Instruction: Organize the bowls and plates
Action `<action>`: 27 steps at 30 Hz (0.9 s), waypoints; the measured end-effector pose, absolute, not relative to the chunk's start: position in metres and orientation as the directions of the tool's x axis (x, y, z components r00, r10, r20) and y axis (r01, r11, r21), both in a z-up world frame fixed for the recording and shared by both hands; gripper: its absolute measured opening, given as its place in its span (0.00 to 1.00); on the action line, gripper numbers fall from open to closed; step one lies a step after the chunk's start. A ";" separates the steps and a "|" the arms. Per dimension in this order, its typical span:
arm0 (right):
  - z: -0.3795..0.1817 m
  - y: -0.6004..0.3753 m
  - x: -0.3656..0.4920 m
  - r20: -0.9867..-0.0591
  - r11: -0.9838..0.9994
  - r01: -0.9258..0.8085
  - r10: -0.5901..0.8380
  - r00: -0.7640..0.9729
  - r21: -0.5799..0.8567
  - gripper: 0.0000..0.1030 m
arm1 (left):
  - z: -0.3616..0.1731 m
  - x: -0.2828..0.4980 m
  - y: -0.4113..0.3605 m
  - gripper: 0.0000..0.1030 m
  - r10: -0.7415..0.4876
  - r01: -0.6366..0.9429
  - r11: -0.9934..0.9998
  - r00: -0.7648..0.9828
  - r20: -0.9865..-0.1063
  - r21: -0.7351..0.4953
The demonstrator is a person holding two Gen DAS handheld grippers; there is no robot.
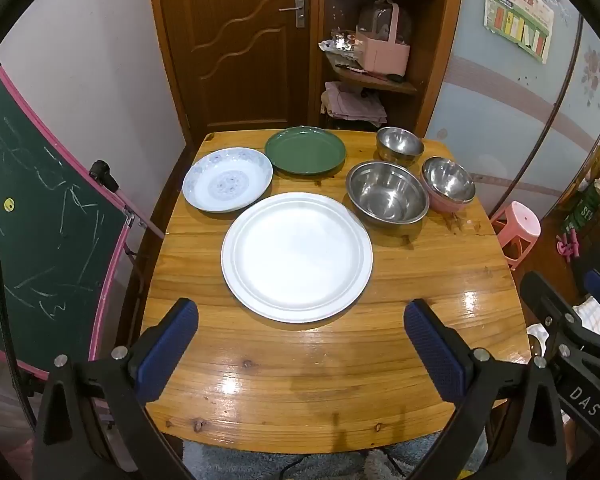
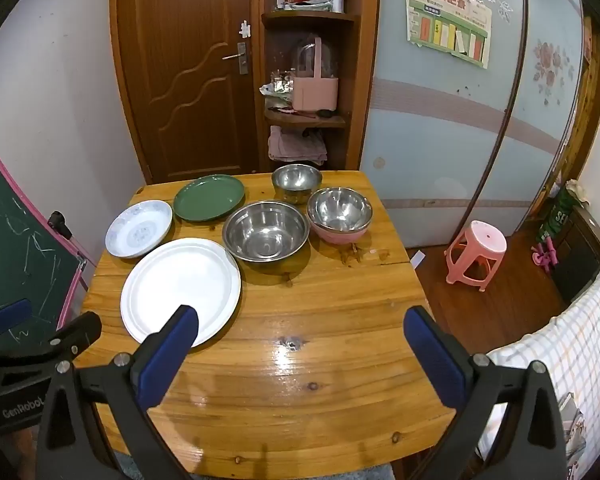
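With both the left claw (image 1: 301,340) and the right claw (image 2: 301,340) hovering released and empty over the counter (image 1: 340,380), the large white plate (image 1: 297,257) lying flat mid-counter is risking sliding when a pad is catching its low rim.

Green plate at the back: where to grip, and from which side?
Likely the rim of the green plate, one finger over the raised lip, one under. It lies flat and shallow, so only the edge gives purchase. Come from its far side or the front-right arc: the patterned plate crowds its left, and the white plate lies in front. The left gripper is open and nearer that side.
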State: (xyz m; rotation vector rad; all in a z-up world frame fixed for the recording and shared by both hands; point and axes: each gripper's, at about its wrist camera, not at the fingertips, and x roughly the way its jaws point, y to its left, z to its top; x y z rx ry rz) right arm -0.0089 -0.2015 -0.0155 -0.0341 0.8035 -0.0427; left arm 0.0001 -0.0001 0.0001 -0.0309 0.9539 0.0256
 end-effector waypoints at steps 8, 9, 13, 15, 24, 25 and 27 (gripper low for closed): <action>-0.016 -0.203 -0.008 -0.722 0.999 0.026 -0.051 0.690 -0.045 1.00 | 0.000 0.000 0.000 0.99 0.004 -0.035 0.999 0.578 -0.816 -0.020; -0.017 -0.202 -0.007 -0.724 0.999 0.026 -0.053 0.688 -0.048 1.00 | 0.000 0.000 0.000 0.99 0.004 -0.034 0.999 0.578 -0.816 -0.019; -0.015 -0.202 -0.008 -0.730 0.999 0.025 -0.044 0.682 -0.037 1.00 | 0.000 0.000 0.000 0.99 0.004 -0.035 0.999 0.578 -0.816 -0.020; -0.022 -0.208 -0.001 -0.735 0.999 0.023 -0.037 0.677 -0.029 1.00 | 0.000 0.000 0.000 0.99 0.006 -0.036 0.999 0.578 -0.816 -0.019; -0.019 -0.206 -0.005 -0.744 0.999 0.028 -0.030 0.667 -0.016 1.00 | -0.005 0.002 0.001 0.99 -0.019 -0.022 0.999 0.572 -0.820 -0.038; -0.019 -0.207 -0.006 -0.744 0.999 0.030 -0.030 0.668 -0.014 1.00 | -0.006 0.002 0.001 0.98 -0.028 -0.016 0.999 0.571 -0.820 -0.046; -0.019 -0.206 -0.006 -0.745 0.999 0.030 -0.029 0.667 -0.012 1.00 | -0.003 0.004 0.003 0.98 -0.037 -0.011 0.999 0.570 -0.821 -0.053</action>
